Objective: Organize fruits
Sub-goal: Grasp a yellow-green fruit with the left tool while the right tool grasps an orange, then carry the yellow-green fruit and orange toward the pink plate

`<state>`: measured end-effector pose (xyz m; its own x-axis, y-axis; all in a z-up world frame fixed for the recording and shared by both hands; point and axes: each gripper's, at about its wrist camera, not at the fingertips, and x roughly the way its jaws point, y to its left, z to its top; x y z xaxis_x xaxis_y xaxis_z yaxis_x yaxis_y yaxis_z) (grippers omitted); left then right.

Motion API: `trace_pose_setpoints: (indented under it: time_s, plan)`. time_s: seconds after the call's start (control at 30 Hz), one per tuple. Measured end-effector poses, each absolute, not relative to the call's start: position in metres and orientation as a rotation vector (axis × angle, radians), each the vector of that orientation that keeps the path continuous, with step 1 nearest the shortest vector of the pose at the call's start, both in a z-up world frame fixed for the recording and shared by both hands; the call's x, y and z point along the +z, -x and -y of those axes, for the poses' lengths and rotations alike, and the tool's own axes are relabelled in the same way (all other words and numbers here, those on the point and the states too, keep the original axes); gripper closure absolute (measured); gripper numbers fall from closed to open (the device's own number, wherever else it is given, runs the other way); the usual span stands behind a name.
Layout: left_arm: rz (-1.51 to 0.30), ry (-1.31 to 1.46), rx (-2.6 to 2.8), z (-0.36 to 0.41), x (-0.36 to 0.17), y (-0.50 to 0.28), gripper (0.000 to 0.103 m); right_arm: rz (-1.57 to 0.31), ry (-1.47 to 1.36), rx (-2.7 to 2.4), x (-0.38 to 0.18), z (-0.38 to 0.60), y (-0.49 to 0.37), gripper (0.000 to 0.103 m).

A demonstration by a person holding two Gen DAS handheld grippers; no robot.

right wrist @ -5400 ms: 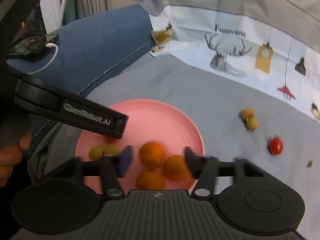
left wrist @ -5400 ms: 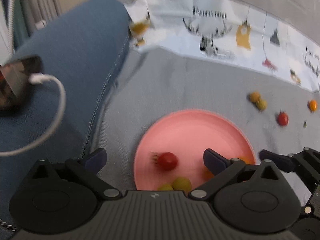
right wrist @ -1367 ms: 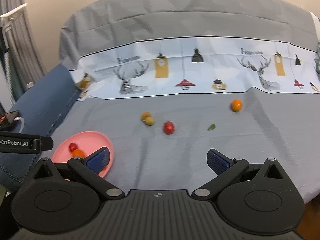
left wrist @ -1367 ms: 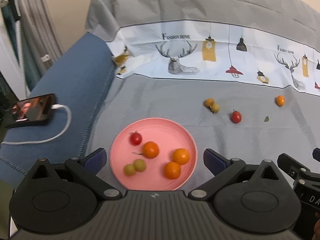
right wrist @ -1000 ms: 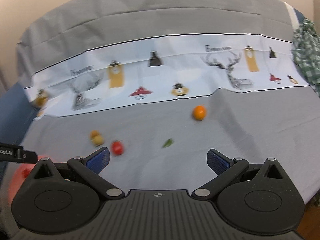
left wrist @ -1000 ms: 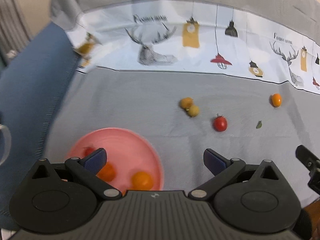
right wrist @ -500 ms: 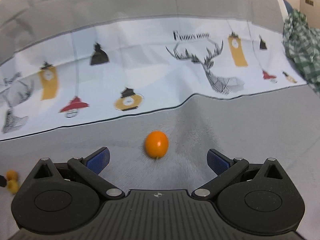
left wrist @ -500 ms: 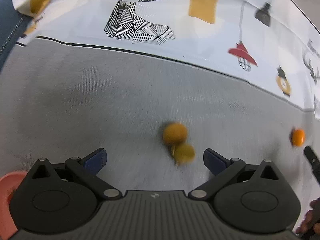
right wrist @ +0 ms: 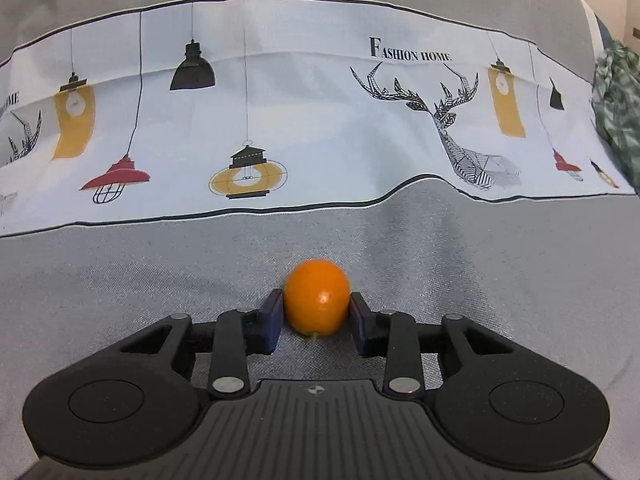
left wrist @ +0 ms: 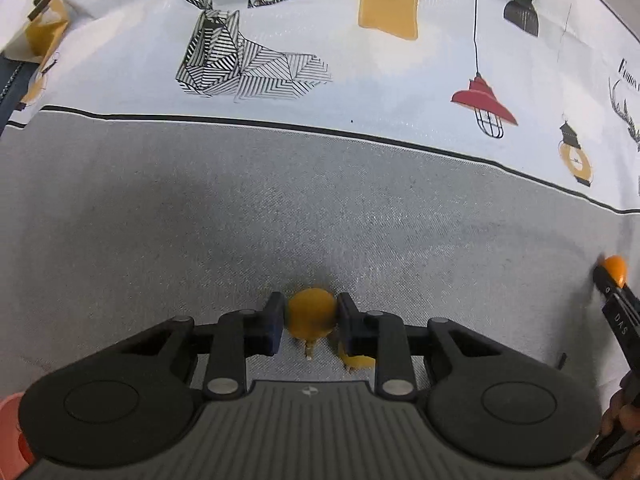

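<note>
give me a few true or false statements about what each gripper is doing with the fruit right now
1. The left gripper is closed on a yellow-orange fruit. True.
2. The right gripper is wide open with nothing between its fingers. False: its fingers press both sides of an orange fruit.
3. A second yellowish fruit lies right beside the one in the left gripper, partly hidden by a finger. True.
4. The orange fruit in the right gripper sits on a pink plate. False: it is over the grey cloth.
5. Only a sliver of the pink plate shows, at the lower left edge of the left wrist view. True.
</note>
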<state>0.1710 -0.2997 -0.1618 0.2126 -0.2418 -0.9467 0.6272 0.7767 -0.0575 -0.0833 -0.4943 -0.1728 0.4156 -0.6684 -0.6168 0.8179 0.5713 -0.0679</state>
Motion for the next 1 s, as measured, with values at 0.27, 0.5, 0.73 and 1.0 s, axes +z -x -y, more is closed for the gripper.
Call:
trace_pose_setpoints:
  time_s: [0.27,0.5,0.73,1.0]
  plan:
    - [-1.125,-0.338,-0.662,0.265,-0.11,-0.149,0.072,-0.585,-0.329,-0.971,-0.137,0.48,0.111,0.068]
    - [-1.029,-0.364,-0.665,0.205,-0.053,-0.095,0.072,-0.51,-0.297,-0.871,-0.084,0.398,0.15,0.068]
    - [-0.955,-0.415,-0.631,0.128,-0.013,-0.038,0.072,-0.523,-0.316,-0.718,-0.048,0.295,0.18,0.068]
    - [-0.925,-0.388,-0.595,0.038,0.017,0.007,0.072,-0.539,-0.323,-0.516,-0.016,0.181,0.198,0.068]
